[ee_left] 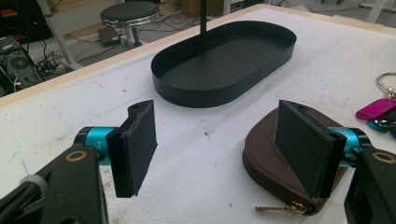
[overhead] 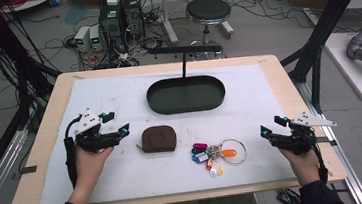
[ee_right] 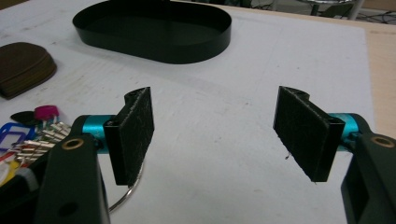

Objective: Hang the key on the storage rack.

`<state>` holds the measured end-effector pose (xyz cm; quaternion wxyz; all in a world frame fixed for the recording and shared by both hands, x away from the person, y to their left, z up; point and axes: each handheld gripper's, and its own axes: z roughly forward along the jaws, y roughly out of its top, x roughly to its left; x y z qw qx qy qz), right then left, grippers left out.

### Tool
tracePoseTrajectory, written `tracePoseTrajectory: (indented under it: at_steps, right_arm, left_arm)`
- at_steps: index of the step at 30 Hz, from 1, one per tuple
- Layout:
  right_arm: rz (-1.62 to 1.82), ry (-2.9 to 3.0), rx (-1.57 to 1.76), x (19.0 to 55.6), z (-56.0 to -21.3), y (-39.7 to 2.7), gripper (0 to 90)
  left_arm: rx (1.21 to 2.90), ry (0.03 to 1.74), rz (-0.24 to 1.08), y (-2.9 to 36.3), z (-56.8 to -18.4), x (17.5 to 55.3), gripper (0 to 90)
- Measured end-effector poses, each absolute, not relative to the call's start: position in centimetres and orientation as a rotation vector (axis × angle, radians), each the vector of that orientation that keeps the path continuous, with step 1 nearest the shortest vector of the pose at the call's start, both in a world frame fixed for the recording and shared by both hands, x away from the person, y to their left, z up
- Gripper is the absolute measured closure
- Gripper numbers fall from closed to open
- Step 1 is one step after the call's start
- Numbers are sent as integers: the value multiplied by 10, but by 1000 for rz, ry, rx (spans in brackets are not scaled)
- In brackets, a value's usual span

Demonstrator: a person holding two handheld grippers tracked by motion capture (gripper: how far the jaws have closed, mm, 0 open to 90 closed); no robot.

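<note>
White matting covers the wooden table (overhead: 45, 120); cables, computer boxes and a stool sit on the floor beyond it. We take the black oval tray (overhead: 186, 94), with its upright post, as our landmark: it lies empty at the far middle of the mat.

Brown zip pouch (overhead: 158, 139) lies flat on the near side of the tray, a little to its left. Bunch of keys (overhead: 217, 154) with coloured tags and a large ring lies nearer still, to the tray's right, just beside the pouch but apart from it.

Left gripper (overhead: 117, 126) hovers left of the pouch, jaws spread wide, nothing between them. In its own view the pouch (ee_left: 266, 147) sits partly behind one pad (ee_left: 303, 144); we cannot tell if they touch. Right gripper (overhead: 271, 129) hangs well right of the keys, jaws equally wide apart, empty; the key ring (ee_right: 128, 191) shows just under one pad.

We judge the work barely begun: nothing gripped, nothing in the tray. Pouch and keys both left to lift and place, if the tray is their destination.
</note>
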<state>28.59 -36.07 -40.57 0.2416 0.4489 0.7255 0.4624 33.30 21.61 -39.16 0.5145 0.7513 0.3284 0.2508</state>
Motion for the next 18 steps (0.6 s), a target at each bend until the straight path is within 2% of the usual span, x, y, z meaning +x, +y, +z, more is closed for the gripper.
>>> tracePoseTrajectory:
  at_steps: [18]
  right_arm:
    - [1128, 2261, 1181, 287, -430, -325, 517]
  left_arm:
    - [1802, 814, 593, 217, -395, 339, 298]
